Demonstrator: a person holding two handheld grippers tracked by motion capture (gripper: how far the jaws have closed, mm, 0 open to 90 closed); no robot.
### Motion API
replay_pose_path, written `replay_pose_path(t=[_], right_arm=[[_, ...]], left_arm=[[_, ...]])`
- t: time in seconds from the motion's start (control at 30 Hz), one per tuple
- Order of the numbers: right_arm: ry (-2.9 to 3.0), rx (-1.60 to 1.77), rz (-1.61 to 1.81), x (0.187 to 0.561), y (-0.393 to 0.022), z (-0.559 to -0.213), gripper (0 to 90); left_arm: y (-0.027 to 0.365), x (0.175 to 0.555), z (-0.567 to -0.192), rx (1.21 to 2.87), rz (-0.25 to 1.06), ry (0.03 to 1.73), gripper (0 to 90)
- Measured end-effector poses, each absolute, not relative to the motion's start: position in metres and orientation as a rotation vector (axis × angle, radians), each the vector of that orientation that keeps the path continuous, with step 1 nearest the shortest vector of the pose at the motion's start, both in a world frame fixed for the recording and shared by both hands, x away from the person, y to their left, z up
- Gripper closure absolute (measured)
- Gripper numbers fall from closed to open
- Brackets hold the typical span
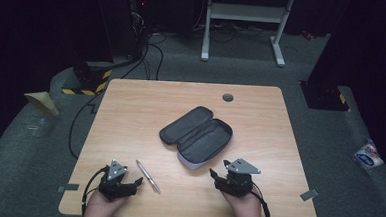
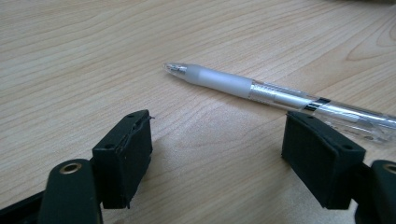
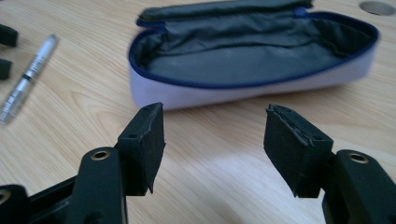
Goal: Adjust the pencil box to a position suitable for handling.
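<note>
Both claws rest near the tabletop's near edge, each with its 2 jaws apart and empty. The pen (image 1: 148, 175) lies just beside the left gripper (image 1: 136, 181) — on its right, between the 2 hands — with its long axis running from near-right to far-left. In the left gripper view it sits just ahead of the jaws, tip toward the left. The open pencil case (image 1: 196, 134) lies mid-table, just beyond the right gripper (image 1: 217, 176). The left hand is nearer the pen, so likely takes it. No legible writing anywhere.

Left hand-held gripper (image 1: 136, 181) and right hand-held gripper (image 1: 213, 173) both gape apart.
</note>
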State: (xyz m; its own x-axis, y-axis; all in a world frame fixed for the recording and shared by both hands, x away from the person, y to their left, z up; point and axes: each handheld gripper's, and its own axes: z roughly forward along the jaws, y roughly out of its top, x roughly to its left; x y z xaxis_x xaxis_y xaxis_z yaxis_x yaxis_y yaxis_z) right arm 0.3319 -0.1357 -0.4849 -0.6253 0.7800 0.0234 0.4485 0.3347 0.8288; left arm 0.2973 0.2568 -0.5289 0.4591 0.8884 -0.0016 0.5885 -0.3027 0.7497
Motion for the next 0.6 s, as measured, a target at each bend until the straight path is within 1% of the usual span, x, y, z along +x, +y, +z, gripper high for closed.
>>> replay_pose_path(t=[0.2, 0.33, 0.43, 0.47, 0.5, 0.53, 0.57, 0.6], right_arm=[[2.253, 1.036, 1.215, 0.337, -0.115, -0.481, 38.6], [2.27, 0.991, 1.248, 0.34, -0.096, -0.476, 40.6], [2.28, 0.965, 1.231, 0.343, -0.089, -0.477, 42.6], [2.287, 0.962, 1.213, 0.347, -0.084, -0.48, 44.5], [2.287, 0.962, 1.213, 0.347, -0.084, -0.48, 44.5], [2.299, 0.98, 1.206, 0.35, -0.081, -0.484, 49.0], [2.307, 0.983, 1.202, 0.352, -0.079, -0.487, 51.6], [2.307, 0.983, 1.202, 0.352, -0.079, -0.487, 51.6]], left_arm=[[0.257, 0.297, -0.529, 2.012, 0.545, 1.23, 24.4], [0.257, 0.297, -0.529, 2.015, 0.546, 1.228, 24.3], [0.256, 0.297, -0.529, 2.013, 0.542, 1.228, 24.3], [0.256, 0.297, -0.529, 2.014, 0.542, 1.227, 24.3], [0.256, 0.297, -0.529, 2.014, 0.542, 1.227, 24.3], [0.256, 0.297, -0.529, 2.016, 0.539, 1.225, 24.3], [0.257, 0.297, -0.529, 2.016, 0.542, 1.223, 24.3], [0.257, 0.297, -0.529, 2.016, 0.542, 1.223, 24.3]])
